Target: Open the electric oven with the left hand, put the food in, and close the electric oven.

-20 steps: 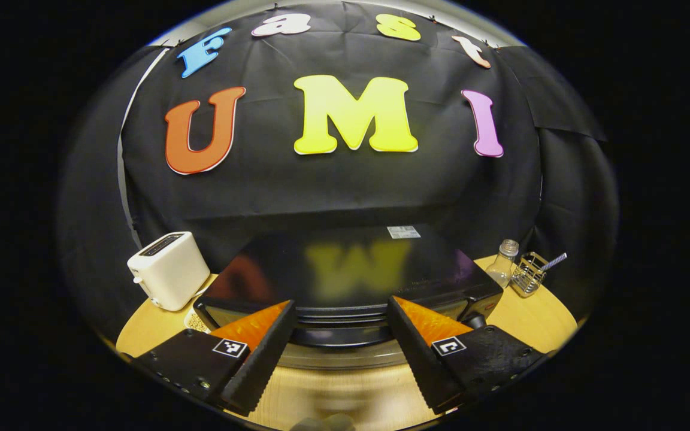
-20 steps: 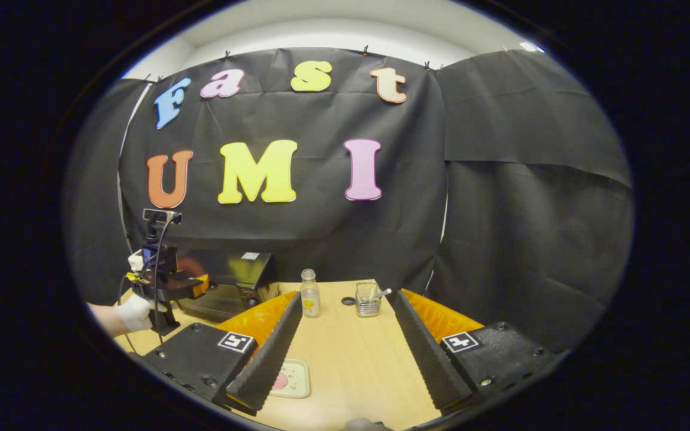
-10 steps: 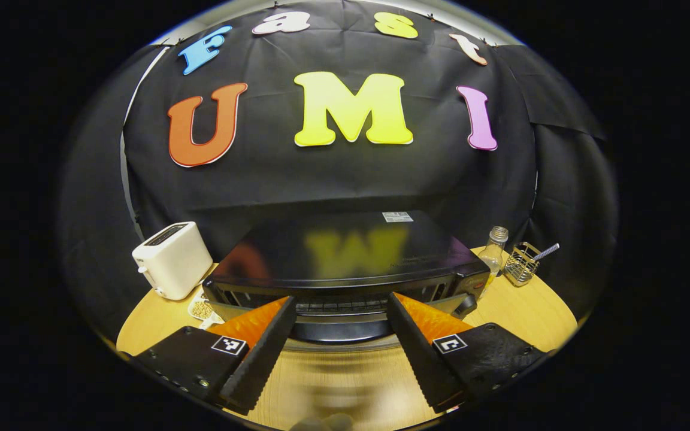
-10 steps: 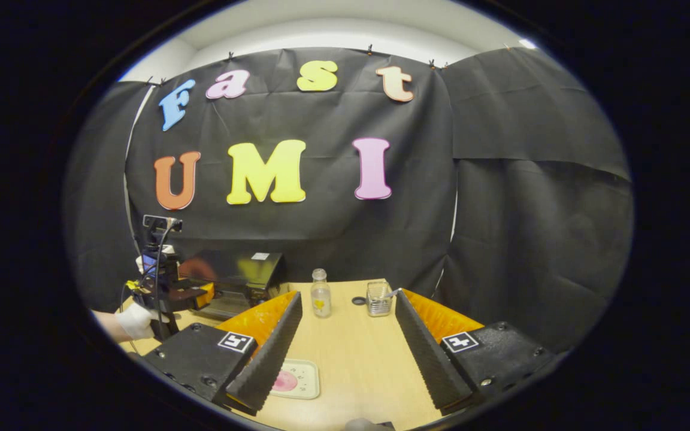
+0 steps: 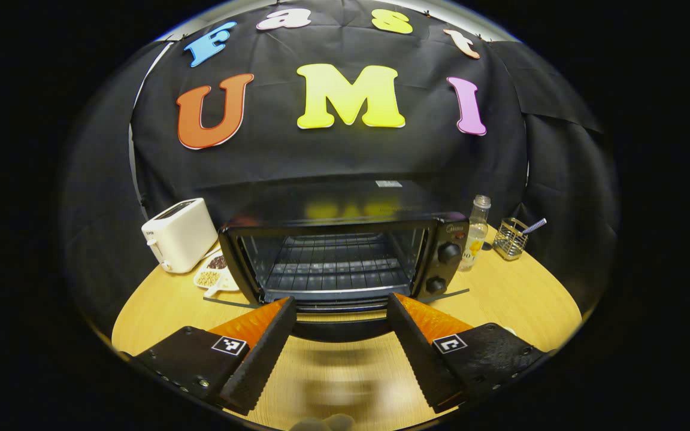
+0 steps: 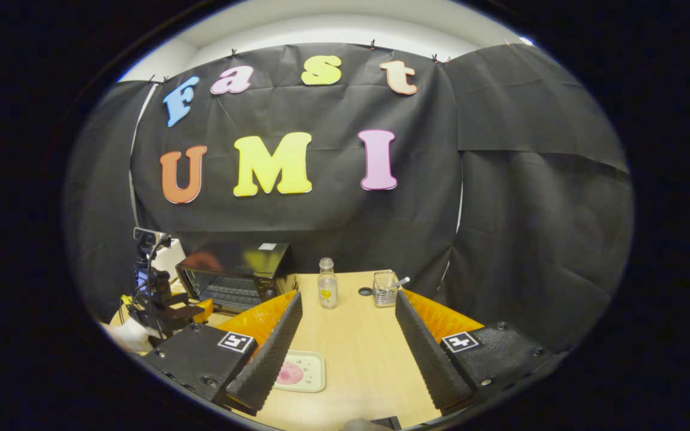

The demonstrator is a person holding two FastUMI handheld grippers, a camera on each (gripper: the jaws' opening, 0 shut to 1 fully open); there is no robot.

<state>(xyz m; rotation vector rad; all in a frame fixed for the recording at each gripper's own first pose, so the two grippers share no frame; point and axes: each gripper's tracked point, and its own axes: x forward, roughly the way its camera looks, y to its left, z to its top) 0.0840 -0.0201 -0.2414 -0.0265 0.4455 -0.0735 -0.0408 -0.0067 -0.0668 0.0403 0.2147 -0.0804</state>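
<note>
Left hand-held gripper (image 5: 340,335) gapes wide before the open oven (image 5: 345,263); right one (image 6: 348,350), likewise wide, should grip the food tray (image 6: 300,372) squarely by its rim.

In the left gripper view the oven door (image 5: 336,326) hangs down in front of the oven (image 5: 345,254), and both of its ends are hidden behind that gripper's two fingers, so I cannot tell whether they touch it. The small dishes (image 5: 213,276) just right of the toaster (image 5: 178,234) are too small to tell what they hold. In the right gripper view the near left finger (image 6: 264,359) covers the left end of the tray (image 6: 301,372) and part of the pink food (image 6: 289,373), and the left gripper (image 6: 162,305) hides the oven's left side.
</note>
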